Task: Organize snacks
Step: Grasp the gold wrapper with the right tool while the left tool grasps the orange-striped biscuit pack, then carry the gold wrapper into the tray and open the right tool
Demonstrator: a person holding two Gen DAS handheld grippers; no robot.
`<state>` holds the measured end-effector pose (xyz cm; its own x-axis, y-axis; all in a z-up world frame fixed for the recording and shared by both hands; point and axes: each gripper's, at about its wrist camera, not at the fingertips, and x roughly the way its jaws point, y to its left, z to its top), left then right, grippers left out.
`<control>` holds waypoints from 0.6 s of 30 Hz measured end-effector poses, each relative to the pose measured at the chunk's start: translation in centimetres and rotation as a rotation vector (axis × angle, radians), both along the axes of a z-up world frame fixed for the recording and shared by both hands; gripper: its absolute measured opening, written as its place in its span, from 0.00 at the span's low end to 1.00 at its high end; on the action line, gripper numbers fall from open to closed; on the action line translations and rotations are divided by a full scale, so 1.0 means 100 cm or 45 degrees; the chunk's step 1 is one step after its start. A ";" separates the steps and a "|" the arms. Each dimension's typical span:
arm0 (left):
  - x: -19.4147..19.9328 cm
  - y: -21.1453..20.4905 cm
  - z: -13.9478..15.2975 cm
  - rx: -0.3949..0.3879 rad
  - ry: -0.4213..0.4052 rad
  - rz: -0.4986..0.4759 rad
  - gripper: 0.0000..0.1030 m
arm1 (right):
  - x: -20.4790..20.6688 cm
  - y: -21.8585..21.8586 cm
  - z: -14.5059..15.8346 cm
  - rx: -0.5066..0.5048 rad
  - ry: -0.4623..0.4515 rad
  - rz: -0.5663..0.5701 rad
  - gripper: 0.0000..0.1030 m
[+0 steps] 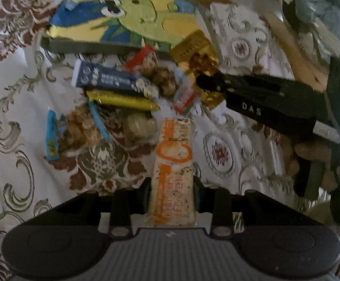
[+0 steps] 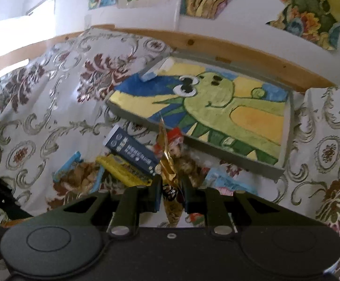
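My left gripper (image 1: 172,185) is shut on an orange-and-white snack packet (image 1: 173,149), which sticks out lengthwise between the fingers, lifted over the floral cloth. My right gripper (image 2: 171,187) is shut on a crumpled gold wrapper (image 2: 166,164). In the left wrist view the right gripper (image 1: 205,83) reaches in from the right with the gold wrapper (image 1: 195,51) at its tip. The snack pile lies below: a dark blue bar (image 1: 113,79), a yellow bar (image 1: 123,99), a clear bag of nuts (image 1: 81,128) and a red-topped packet (image 1: 139,57).
A flat box painted with a green cartoon creature (image 2: 217,107) lies just behind the pile. The white floral cloth (image 1: 17,93) covers the surface, and a wooden rail (image 2: 217,44) runs along its far edge below a wall with paintings. A hand (image 1: 315,154) holds the right gripper.
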<state>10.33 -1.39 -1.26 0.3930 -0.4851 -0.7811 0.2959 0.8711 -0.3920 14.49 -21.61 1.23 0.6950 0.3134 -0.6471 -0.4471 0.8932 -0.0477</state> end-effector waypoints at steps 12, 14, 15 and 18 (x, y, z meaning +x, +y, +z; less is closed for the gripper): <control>0.084 -0.005 0.047 -0.190 -0.241 0.184 0.36 | 0.026 -0.024 0.011 0.157 -0.163 -0.213 0.18; 0.102 -0.012 0.047 -0.207 -0.247 0.203 0.36 | 0.036 -0.028 0.010 0.178 -0.179 -0.254 0.18; 0.113 -0.016 0.046 -0.216 -0.250 0.209 0.35 | 0.041 -0.030 0.009 0.188 -0.189 -0.276 0.18; 0.137 -0.025 0.037 -0.224 -0.214 0.209 0.00 | 0.058 -0.039 0.005 0.245 -0.178 -0.331 0.18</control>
<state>24.01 -3.90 2.40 0.5940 -0.5268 -0.6080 0.2304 0.8355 -0.4989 20.28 -25.49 1.76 0.8454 0.2214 -0.4861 -0.2047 0.9749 0.0880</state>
